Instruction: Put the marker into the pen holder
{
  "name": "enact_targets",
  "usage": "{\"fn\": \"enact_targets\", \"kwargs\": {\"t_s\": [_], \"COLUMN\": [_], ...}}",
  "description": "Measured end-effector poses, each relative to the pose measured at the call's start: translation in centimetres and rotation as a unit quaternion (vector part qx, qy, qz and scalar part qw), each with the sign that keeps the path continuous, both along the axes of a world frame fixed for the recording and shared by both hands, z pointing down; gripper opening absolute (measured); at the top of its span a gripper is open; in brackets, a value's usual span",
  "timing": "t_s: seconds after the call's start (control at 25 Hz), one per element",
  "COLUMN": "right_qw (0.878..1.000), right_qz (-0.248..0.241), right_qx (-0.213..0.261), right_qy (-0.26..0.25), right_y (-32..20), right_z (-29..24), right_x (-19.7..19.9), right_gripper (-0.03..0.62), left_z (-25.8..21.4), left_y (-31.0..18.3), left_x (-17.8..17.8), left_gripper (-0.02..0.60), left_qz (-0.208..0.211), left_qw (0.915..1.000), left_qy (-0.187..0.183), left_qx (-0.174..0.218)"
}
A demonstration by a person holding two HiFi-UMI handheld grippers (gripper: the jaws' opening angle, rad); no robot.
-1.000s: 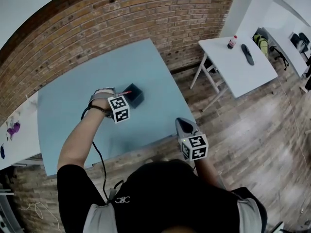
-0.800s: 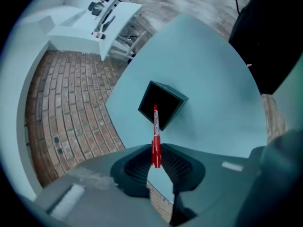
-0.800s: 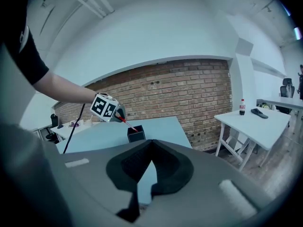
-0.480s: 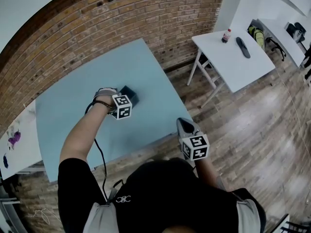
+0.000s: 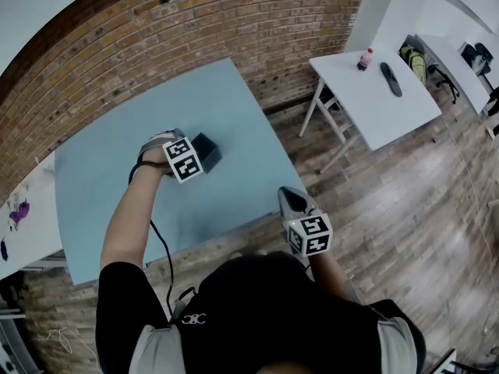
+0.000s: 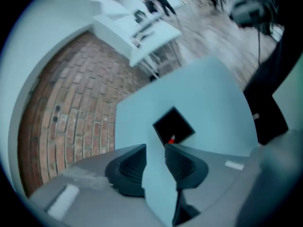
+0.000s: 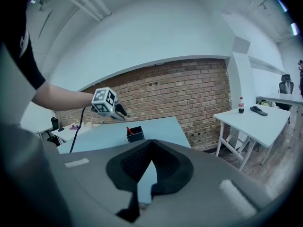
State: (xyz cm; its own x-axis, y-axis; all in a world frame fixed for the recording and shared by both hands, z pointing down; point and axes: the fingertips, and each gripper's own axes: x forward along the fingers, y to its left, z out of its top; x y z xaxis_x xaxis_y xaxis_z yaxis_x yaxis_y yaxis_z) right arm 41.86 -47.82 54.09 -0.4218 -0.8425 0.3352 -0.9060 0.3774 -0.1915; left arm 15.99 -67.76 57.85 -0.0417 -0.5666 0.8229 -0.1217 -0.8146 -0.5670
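Observation:
The black square pen holder (image 5: 207, 152) stands on the blue table (image 5: 101, 178). The marker (image 6: 172, 139) is inside it, with only its red end showing above the rim; the right gripper view also shows the marker (image 7: 128, 130) poking out of the holder (image 7: 136, 135). My left gripper (image 5: 195, 151) hovers just left of and above the holder (image 6: 173, 125). Its jaws are opening, and only the blue table shows between them in the left gripper view, where the gripper (image 6: 155, 151) points down at the holder. My right gripper (image 5: 288, 195) hangs off the table's near right edge, shut and empty (image 7: 151, 144).
A brick wall (image 5: 179, 29) runs behind the blue table. A white table (image 5: 390, 100) to the right carries a bottle (image 5: 363, 59) and a dark object (image 5: 390, 78). Another white surface (image 5: 23, 224) lies at far left. A black cable (image 5: 160, 248) trails from my left arm.
The left gripper held the red marker over the holder a second ago. Its jaws have since let go, the marker sits in the holder, and the gripper has drawn slightly left.

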Motion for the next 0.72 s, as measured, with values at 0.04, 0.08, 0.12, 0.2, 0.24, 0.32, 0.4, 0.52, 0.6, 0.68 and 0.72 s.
{"fn": "enact_targets", "kwargs": {"t_s": [0.04, 0.08, 0.12, 0.2, 0.24, 0.32, 0.4, 0.52, 0.6, 0.68, 0.72], "right_qw": [1.0, 1.0, 1.0, 0.999, 0.999, 0.999, 0.998, 0.995, 0.993, 0.99, 0.989], "right_qz": [-0.006, -0.012, -0.018, -0.028, -0.032, -0.037, -0.041, -0.056, -0.069, -0.08, -0.082], "right_qx": [0.001, 0.003, 0.007, 0.017, 0.024, 0.036, 0.049, 0.075, 0.095, 0.112, 0.118], "right_qy": [0.001, 0.002, 0.003, 0.003, 0.002, -0.005, -0.017, -0.017, -0.009, -0.009, -0.015], "right_y": [-0.2, -0.5, -0.8, -1.6, -2.0, -2.9, -4.1, -5.2, -5.6, -5.9, -5.9], "right_z": [0.0, -0.1, -0.2, -0.7, -1.1, -2.1, -3.5, -5.4, -6.6, -7.7, -8.1], "right_x": [-0.2, -0.4, -0.7, -1.4, -1.7, -2.2, -2.7, -4.2, -5.2, -6.2, -6.7], "right_gripper": [0.004, 0.005, 0.004, 0.005, 0.005, 0.005, 0.005, 0.005, 0.005, 0.005, 0.005], "left_z": [-2.2, -4.7, -7.2, -11.1, -12.4, -14.1, -14.9, -14.8, -14.7, -14.5, -14.3], "left_y": [0.1, 0.4, 0.8, 2.2, 3.1, 5.0, 6.8, 10.1, 12.7, 14.9, 15.7], "left_x": [0.6, 1.1, 1.3, 1.0, 0.6, -0.3, -1.3, -2.5, -2.9, -3.0, -3.0], "left_gripper": [0.101, 0.052, 0.013, 0.005, 0.005, 0.005, 0.005, 0.005, 0.005, 0.005, 0.005], "left_qz": [-0.024, -0.046, -0.066, -0.093, -0.102, -0.116, -0.138, -0.165, -0.179, -0.191, -0.196], "left_qw": [0.9966, 0.986, 0.9699, 0.9321, 0.9148, 0.8835, 0.8536, 0.8279, 0.8126, 0.7894, 0.7795], "left_qy": [0.076, 0.153, 0.223, 0.332, 0.37, 0.428, 0.474, 0.502, 0.518, 0.551, 0.565], "left_qx": [0.022, 0.047, 0.072, 0.112, 0.126, 0.15, 0.168, 0.189, 0.2, 0.192, 0.185]}}
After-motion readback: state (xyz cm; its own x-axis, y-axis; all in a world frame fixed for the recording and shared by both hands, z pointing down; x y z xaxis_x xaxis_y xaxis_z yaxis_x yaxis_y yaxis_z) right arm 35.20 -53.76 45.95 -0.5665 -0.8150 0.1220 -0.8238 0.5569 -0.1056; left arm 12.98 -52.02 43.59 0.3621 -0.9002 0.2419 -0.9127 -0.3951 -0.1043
